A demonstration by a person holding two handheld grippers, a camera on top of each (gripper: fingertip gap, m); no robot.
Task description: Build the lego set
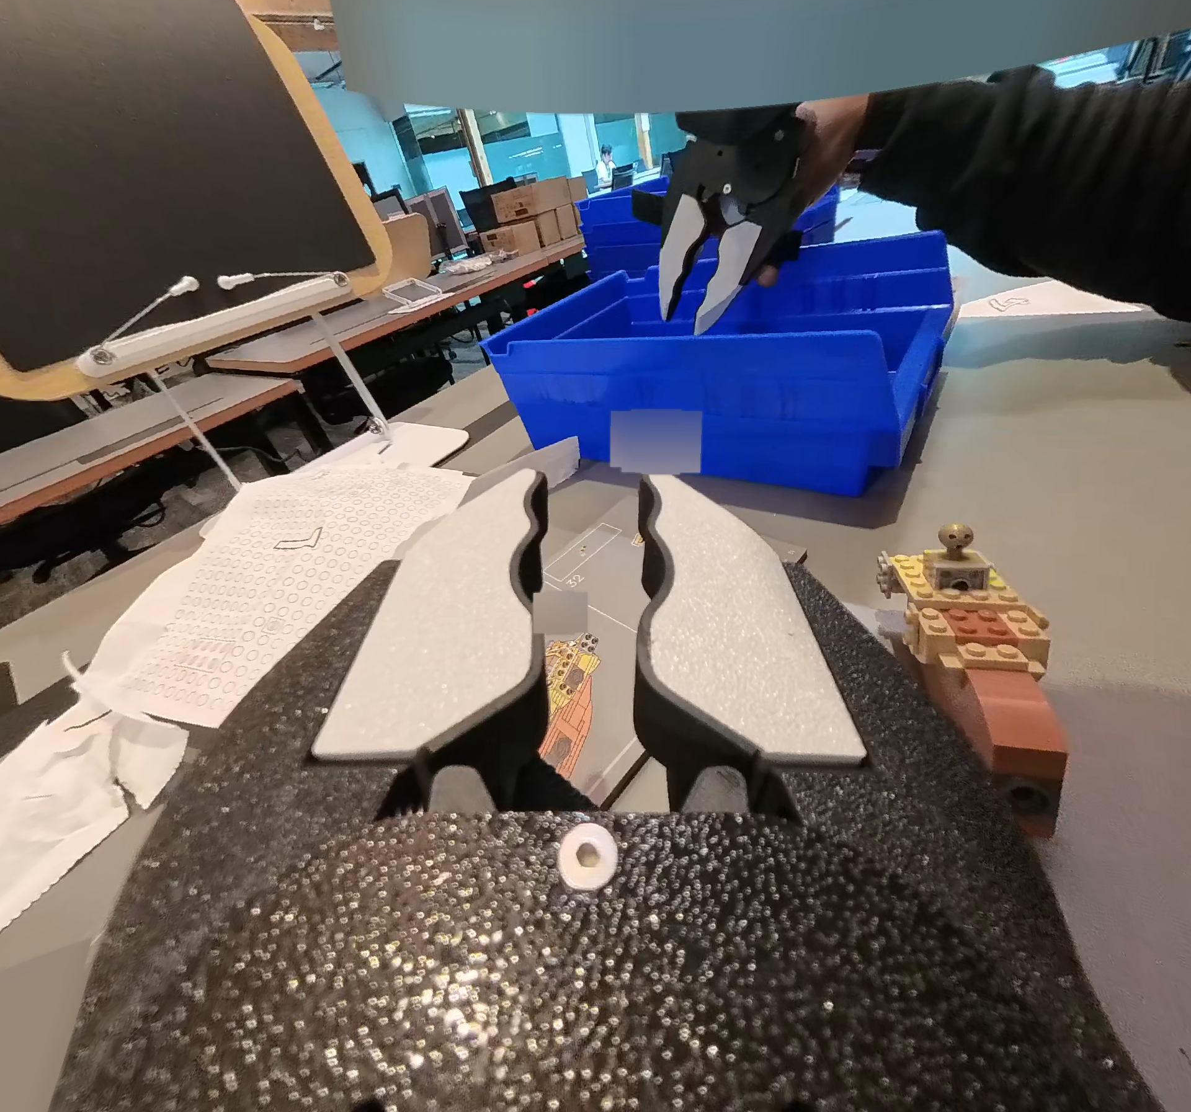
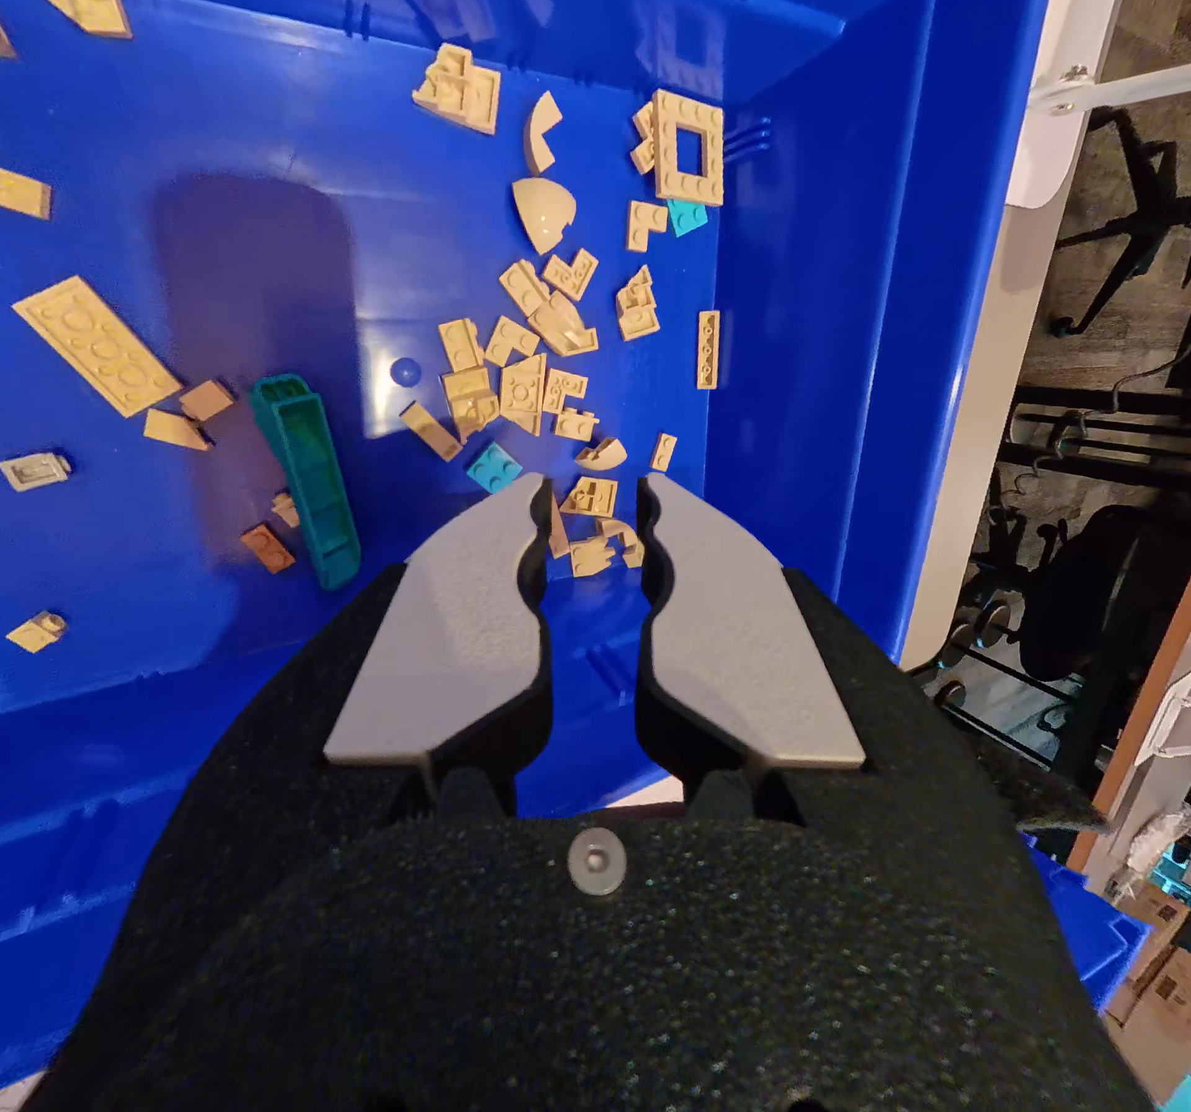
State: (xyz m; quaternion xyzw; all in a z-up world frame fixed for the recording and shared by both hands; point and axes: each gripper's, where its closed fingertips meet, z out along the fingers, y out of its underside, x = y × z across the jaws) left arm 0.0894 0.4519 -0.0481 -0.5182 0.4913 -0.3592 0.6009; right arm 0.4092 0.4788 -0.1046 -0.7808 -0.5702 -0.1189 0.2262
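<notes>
Lego model (image 1: 967, 649), part-built in tan and brown, stands on the table just right of the left gripper (image 1: 593, 501), whose fingers are parted over the instruction booklet (image 1: 573, 681) and hold nothing. Ahead, the right gripper (image 2: 593, 488) hangs narrowly parted and empty over the blue bin (image 2: 805, 372); loose tan pieces (image 2: 590, 546) lie between its tips, so I would single one out before closing.

Left view faces blue bin (image 1: 709, 385); right looks inside

blue bin (image 2: 805, 308), tan bricks (image 2: 515, 385), teal pc (image 2: 306, 482)
</notes>
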